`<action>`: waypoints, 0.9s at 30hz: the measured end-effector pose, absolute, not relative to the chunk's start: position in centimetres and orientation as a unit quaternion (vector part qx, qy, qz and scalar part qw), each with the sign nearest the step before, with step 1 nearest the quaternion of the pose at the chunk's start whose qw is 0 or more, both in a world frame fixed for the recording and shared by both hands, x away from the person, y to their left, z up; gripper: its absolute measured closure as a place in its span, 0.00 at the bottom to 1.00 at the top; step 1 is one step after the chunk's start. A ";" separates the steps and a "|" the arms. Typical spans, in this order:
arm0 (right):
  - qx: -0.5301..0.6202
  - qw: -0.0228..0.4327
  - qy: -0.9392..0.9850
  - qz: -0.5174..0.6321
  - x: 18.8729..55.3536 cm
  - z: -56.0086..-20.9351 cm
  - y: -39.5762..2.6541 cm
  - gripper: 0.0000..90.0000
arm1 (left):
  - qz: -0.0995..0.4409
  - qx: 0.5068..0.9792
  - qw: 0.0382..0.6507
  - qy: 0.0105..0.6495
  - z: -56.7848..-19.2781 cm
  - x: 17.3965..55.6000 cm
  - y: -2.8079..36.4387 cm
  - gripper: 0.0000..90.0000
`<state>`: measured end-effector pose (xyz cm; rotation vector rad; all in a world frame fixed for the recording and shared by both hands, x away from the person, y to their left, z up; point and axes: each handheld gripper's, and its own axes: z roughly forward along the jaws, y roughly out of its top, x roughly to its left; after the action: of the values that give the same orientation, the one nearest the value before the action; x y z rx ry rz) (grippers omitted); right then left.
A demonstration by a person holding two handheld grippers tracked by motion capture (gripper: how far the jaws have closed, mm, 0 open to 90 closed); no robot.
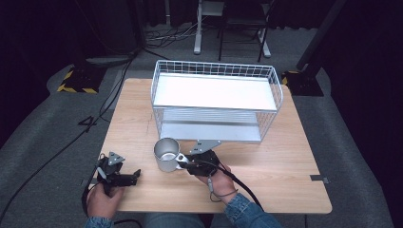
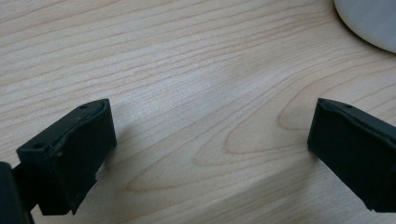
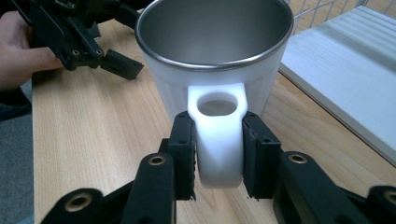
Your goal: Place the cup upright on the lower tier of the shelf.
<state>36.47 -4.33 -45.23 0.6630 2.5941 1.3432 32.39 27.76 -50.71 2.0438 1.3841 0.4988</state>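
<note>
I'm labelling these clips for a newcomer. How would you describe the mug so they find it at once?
On the wooden table, look just in front of the white wire rack. The mug stands there upright, white outside and metal inside, its handle clamped in the right gripper. It is the only cup there.

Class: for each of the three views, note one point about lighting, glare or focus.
High view: the rack's top shelf glares nearly white, while the room around is dark. Left gripper view: the table grain is sharp, the white mug at the corner soft. Right gripper view: the mug handle is overexposed.
</note>
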 end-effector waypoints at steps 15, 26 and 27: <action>0.202 0.113 0.854 0.465 35.6 -45.1 -4.2 0.79 | 0.188 0.773 0.307 0.522 -50.7 32.4 27.8 0.01; 0.217 0.120 0.836 0.490 35.9 -43.9 -5.4 0.79 | 0.188 0.773 0.307 0.522 -50.7 32.4 27.8 0.01; 0.220 0.122 0.834 0.490 36.0 -43.8 -5.5 0.79 | 0.188 0.773 0.307 0.522 -50.7 32.4 27.8 0.01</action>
<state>35.96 -5.49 -43.79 0.6424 2.4354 1.4312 32.41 27.77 -50.71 2.0454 1.3822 0.4964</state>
